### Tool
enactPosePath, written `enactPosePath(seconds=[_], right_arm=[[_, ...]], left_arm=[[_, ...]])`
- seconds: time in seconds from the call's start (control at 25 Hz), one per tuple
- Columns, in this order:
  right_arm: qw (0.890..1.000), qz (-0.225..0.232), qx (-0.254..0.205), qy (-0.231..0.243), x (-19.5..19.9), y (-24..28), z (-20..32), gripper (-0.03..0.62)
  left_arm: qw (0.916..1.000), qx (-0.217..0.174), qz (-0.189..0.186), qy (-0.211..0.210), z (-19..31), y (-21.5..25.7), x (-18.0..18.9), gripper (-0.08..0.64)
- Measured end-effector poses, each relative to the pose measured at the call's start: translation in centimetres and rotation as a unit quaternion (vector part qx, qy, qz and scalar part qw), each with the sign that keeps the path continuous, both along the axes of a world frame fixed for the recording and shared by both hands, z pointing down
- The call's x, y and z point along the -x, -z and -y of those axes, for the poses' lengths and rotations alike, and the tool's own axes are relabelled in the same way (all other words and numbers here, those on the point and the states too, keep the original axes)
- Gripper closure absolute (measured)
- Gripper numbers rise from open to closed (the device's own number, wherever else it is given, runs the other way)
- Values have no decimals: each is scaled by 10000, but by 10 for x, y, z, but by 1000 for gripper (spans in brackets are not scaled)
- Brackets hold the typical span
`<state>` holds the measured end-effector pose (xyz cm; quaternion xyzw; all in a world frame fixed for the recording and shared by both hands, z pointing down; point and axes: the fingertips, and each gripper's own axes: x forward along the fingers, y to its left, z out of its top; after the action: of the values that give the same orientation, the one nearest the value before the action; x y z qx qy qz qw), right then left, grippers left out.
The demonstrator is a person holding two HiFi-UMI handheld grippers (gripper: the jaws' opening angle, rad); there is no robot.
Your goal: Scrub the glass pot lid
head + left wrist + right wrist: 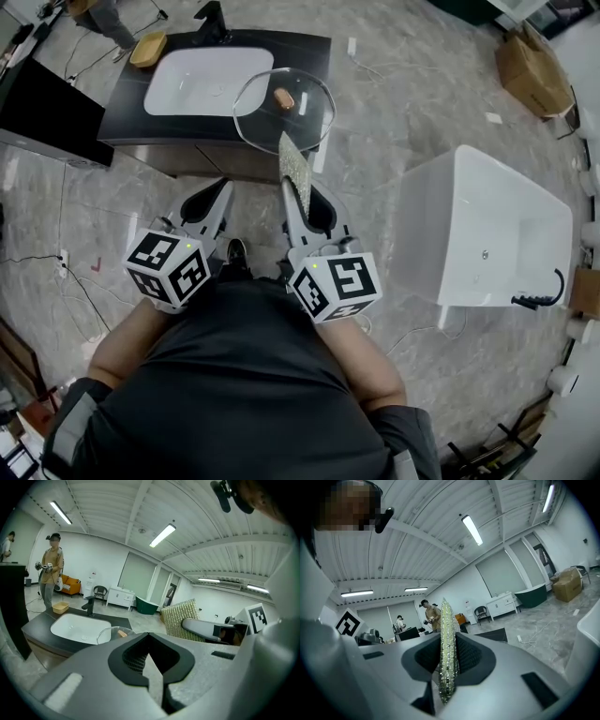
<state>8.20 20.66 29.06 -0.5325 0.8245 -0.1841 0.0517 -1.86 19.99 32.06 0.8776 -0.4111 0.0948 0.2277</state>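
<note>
Glass pot lid (281, 122): lying flat on the dark counter (127, 112), toward its near right corner. Left edge laps over the rim of the white basin (202, 80). Brown knob (283, 98) on top, pointing up.

Right gripper (305, 192): fingers closed tight on a glittery scouring pad (294, 167). Pad stands on edge and sticks out past the fingertips.

Pad versus lid: from the head view the pad's far end overlaps the lid's near rim. From the left gripper view the two are clearly apart, the pad raised and short of the counter.

Left gripper (214, 195): fingers brought together with nothing between them. Held beside the right gripper, in front of the counter, aimed at the basin.

Both grippers: close to the body, marker cubes toward the chest, side by side.

Counter extras: black faucet (211, 21) behind the basin, yellow bowl (148, 49) at the far left corner.

Surroundings: white bathtub (487, 230) on the marble floor, well to the right. Another person (50, 576) stands beyond the counter.
</note>
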Motion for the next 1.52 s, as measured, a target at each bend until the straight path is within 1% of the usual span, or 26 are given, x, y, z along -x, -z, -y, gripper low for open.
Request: enactPosePath(seconds=[0.16,0.28,0.56,0.8,1.04,1.24,1.52], right_arm=[[9996,278,12,50,-14,1,-2,529],[9991,406,-27,135,-24,0,-4,528],[9984,495,183,213,-48,-13,-11,529],[9981,478,306,228,-47,-19,4,528],[9980,393,474,160,-35,-31,43,529],[9978,239,602,-114,-30,-38,94,528],[9954,137,823,-466,-11,-43,159,528]], left_arm=[[10000,3,59,6,-4,-2,-15,560],[9999,-9,118,48,-8,-2,-26,560],[9995,21,94,286,-20,-6,-41,560],[9994,21,116,319,-7,-6,-40,560],[9995,156,-6,258,36,-19,-31,560],[9997,216,-143,-10,90,-26,-27,560],[9981,342,-325,-392,165,-29,-12,560]])
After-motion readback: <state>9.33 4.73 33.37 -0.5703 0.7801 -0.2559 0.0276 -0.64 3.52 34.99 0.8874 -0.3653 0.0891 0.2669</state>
